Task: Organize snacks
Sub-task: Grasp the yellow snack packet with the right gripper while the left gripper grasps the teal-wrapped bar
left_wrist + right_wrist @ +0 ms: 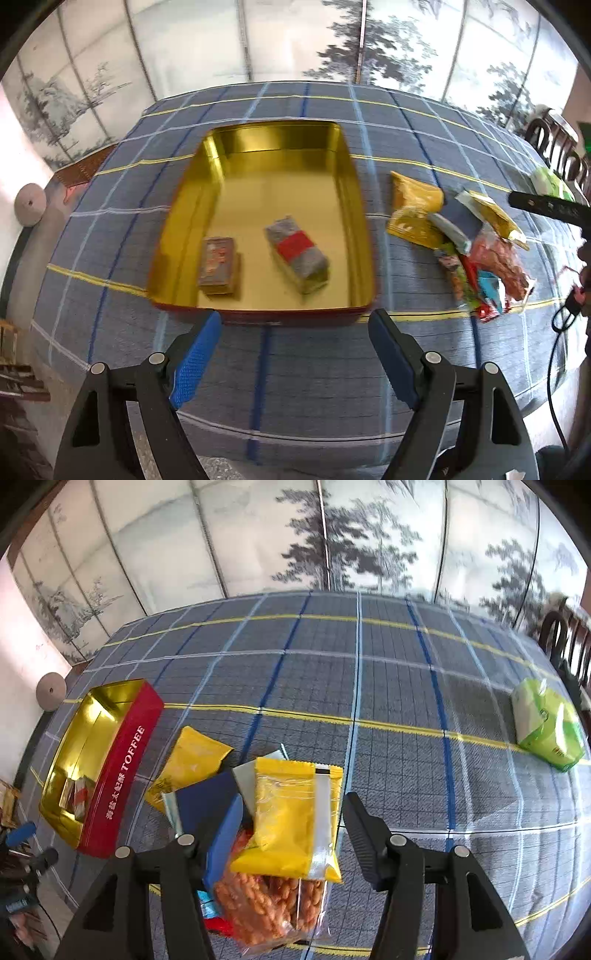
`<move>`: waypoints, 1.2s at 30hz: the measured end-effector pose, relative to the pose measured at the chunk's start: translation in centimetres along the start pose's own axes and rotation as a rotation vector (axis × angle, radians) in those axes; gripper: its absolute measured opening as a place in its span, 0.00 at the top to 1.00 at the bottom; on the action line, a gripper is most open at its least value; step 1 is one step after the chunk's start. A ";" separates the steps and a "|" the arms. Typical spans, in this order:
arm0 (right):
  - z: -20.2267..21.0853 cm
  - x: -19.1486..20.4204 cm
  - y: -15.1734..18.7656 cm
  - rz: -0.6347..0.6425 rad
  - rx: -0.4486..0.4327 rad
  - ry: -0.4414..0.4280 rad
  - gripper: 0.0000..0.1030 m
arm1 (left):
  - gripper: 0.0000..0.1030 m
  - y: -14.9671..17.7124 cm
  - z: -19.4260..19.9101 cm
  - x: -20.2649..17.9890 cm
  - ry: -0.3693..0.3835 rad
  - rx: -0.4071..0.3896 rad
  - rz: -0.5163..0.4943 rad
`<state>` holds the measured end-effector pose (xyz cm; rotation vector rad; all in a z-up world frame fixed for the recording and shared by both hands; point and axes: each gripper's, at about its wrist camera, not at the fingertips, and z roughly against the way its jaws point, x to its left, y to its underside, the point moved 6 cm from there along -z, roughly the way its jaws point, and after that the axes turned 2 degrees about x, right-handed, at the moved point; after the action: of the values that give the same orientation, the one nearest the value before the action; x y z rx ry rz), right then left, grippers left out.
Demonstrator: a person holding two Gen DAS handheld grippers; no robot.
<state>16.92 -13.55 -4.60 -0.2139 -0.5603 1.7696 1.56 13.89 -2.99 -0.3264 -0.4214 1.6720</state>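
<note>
Nearest the left wrist camera, the left gripper [295, 328] hangs over bare checked blue tablecloth [314, 369], its jaws spread wide and holding nothing. Just past them at 12 o'clock stands one rectangular red tin with a gold inside [177, 229], its near rim close to the fingertips. Two wrapped snacks lie on its floor: a small brown box-shaped packet [218, 266] at the left and a grey packet with a red band [297, 253] at the right, apart, with open gold floor behind them.

Seen from the right wrist, the right gripper [291, 812] has its jaws wide open on either side of a yellow snack packet [288, 819], not closed on it. That packet lies on a clear bag of orange snacks [266, 904]. At 10 o'clock lies a second yellow packet [192, 764], near the tin's red wall. One green-and-white pouch [546, 727] lies well apart at 2 o'clock, with wide open table between.
</note>
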 end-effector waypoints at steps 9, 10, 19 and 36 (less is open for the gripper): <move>-3.2 -0.1 0.0 -0.021 0.125 -0.011 0.44 | 0.23 -0.3 -0.9 -3.3 0.017 0.021 -0.059; -3.3 0.0 0.0 -0.020 0.128 -0.014 0.44 | 0.23 -0.3 -1.0 -3.6 0.020 0.023 -0.063; -3.7 -0.1 0.0 0.007 0.140 -0.022 0.40 | 0.23 0.0 -1.5 -5.4 0.034 0.039 -0.105; -4.5 -0.1 1.6 0.081 0.158 -0.074 0.32 | 0.23 0.2 -2.3 -7.0 0.036 0.064 -0.128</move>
<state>17.49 -12.77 -9.27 -0.0628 -0.4674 1.8966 3.37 7.13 -5.32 -0.2767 -0.3541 1.5484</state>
